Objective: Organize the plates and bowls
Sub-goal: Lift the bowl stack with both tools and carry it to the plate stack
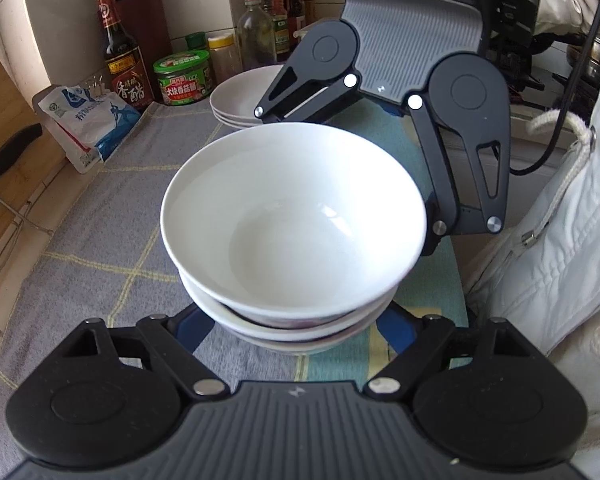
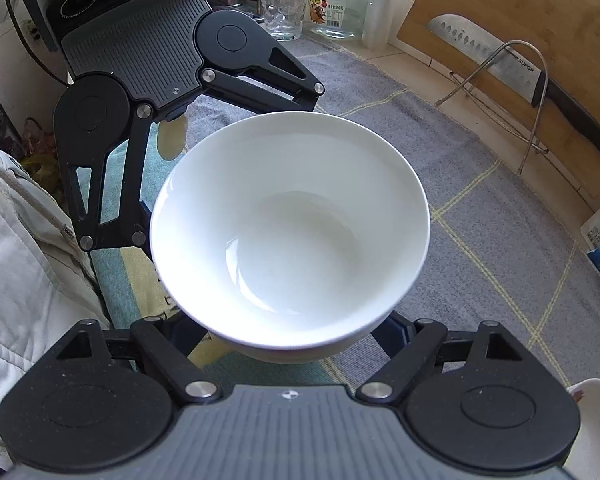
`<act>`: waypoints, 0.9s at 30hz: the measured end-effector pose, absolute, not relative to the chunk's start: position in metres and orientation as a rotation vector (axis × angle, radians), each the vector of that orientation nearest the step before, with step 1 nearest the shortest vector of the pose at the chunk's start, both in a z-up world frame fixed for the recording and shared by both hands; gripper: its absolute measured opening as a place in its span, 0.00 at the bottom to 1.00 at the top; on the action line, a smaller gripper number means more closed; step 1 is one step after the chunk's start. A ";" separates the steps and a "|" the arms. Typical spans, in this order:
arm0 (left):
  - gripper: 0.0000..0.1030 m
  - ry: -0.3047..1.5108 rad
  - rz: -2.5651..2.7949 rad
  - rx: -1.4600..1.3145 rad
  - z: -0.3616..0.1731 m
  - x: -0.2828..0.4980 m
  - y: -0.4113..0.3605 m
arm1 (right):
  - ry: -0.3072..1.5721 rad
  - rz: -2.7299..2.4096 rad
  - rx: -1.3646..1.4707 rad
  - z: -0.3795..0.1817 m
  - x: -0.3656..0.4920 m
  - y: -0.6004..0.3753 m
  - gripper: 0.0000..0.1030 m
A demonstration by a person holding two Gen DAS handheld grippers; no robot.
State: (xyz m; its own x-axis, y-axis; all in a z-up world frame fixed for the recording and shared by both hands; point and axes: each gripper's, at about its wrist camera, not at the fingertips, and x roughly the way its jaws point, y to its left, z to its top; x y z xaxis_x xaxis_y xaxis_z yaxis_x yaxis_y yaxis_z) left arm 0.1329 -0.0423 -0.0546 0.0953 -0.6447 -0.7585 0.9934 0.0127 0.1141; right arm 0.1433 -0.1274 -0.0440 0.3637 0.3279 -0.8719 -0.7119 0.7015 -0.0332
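Note:
A stack of white bowls (image 1: 296,320) stands on a grey checked cloth (image 1: 100,240). The top bowl (image 1: 292,216) sits slightly askew on the ones beneath. My left gripper (image 1: 296,332) reaches in from the near side, its blue fingers (image 1: 196,328) pressed against the lower bowls. From the opposite side my right gripper (image 2: 292,336) has its fingers (image 2: 398,330) against the top bowl (image 2: 292,216) under its rim. The bowls hide the tips of both grippers. A stack of shallow white plates (image 1: 240,96) lies behind.
Sauce bottles (image 1: 120,56), a green-lidded jar (image 1: 184,76) and a salt bag (image 1: 88,120) line the back wall. A cutting board with a knife (image 2: 520,68) leans on a wire rack, near a glass mug (image 2: 282,10). A person's white jacket (image 1: 560,240) borders the counter edge. Another white dish (image 2: 596,420) sits close by.

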 end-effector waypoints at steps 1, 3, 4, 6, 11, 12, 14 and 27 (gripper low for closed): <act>0.84 0.591 -1.393 0.750 -0.052 0.132 -0.047 | 0.983 0.702 -0.452 -0.042 0.143 -0.132 0.87; 0.84 0.587 -1.381 0.746 -0.049 0.132 -0.057 | 0.977 0.710 -0.461 -0.037 0.143 -0.143 0.87; 0.84 0.584 -1.375 0.744 -0.047 0.132 -0.063 | 0.973 0.713 -0.467 -0.034 0.142 -0.149 0.87; 0.84 0.575 -1.362 0.742 -0.043 0.132 -0.076 | 0.965 0.718 -0.482 -0.030 0.141 -0.161 0.87; 0.84 0.562 -1.341 0.722 -0.035 0.129 -0.110 | 0.948 0.732 -0.506 -0.018 0.141 -0.197 0.87; 0.84 0.557 -1.337 0.722 -0.034 0.129 -0.118 | 0.943 0.733 -0.511 -0.016 0.140 -0.205 0.87; 0.84 0.545 -1.329 0.720 -0.032 0.128 -0.134 | 0.935 0.734 -0.520 -0.011 0.138 -0.223 0.87; 0.84 0.504 -1.344 0.734 -0.032 0.130 -0.230 | 0.920 0.690 -0.524 -0.004 0.134 -0.318 0.87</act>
State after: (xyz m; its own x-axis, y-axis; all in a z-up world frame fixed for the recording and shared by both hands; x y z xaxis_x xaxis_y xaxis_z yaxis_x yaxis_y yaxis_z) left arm 0.1304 -0.2295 -0.0322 0.1741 -0.6846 -0.7078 0.9812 0.0600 0.1834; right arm 0.1336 -0.3176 -0.0039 0.4221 0.3092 -0.8522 -0.7310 0.6720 -0.1182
